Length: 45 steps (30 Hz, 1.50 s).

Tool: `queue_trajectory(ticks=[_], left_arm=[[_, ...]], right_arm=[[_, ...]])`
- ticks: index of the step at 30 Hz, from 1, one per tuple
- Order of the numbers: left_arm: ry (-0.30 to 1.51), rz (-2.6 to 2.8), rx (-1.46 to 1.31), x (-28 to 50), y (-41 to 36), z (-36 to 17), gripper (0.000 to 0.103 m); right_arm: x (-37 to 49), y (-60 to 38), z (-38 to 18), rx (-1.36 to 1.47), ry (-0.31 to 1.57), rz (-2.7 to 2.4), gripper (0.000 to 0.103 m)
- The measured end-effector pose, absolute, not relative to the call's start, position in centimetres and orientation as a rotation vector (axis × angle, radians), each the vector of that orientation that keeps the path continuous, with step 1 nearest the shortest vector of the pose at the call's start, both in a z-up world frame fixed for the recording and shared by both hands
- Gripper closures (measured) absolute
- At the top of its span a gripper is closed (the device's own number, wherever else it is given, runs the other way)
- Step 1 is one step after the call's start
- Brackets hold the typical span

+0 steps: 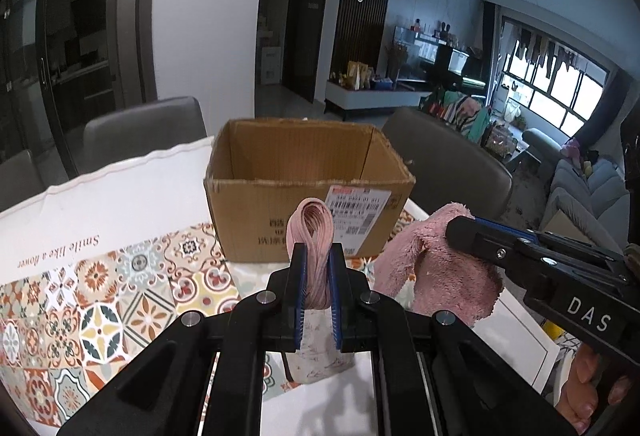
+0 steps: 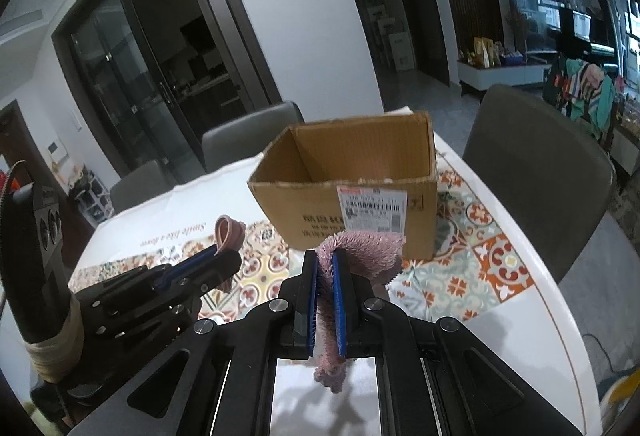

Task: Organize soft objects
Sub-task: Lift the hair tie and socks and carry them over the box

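Left claw [image 1: 316, 256] pinching a pink folded strap [image 1: 313, 224] and right claw [image 2: 325, 264] gripping a fluffy pink cloth [image 2: 364, 246] hover before the open cardboard box [image 1: 296, 164], best cleared over its rim before release.

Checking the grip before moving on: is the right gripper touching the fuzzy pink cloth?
Touching. The right wrist view shows the right gripper with its blue pads pinching the fuzzy pink cloth, which bulges out above and hangs below the jaws.
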<state>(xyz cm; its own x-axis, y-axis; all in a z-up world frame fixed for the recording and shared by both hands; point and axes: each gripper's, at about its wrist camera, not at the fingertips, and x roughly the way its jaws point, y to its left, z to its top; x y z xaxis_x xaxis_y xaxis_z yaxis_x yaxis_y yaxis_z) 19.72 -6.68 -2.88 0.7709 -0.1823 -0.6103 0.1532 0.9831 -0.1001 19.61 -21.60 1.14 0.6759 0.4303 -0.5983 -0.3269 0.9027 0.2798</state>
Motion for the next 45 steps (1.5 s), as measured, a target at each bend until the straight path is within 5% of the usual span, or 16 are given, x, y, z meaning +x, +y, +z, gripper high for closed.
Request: queue_trajectory(ticks=[45], left_arm=[[0.533,-0.136,0.018,28.6,-6.1,4.6,0.092]], right_arm=[[26.8,-20.7,9.1,0.158,0.426,0.438,0.094]])
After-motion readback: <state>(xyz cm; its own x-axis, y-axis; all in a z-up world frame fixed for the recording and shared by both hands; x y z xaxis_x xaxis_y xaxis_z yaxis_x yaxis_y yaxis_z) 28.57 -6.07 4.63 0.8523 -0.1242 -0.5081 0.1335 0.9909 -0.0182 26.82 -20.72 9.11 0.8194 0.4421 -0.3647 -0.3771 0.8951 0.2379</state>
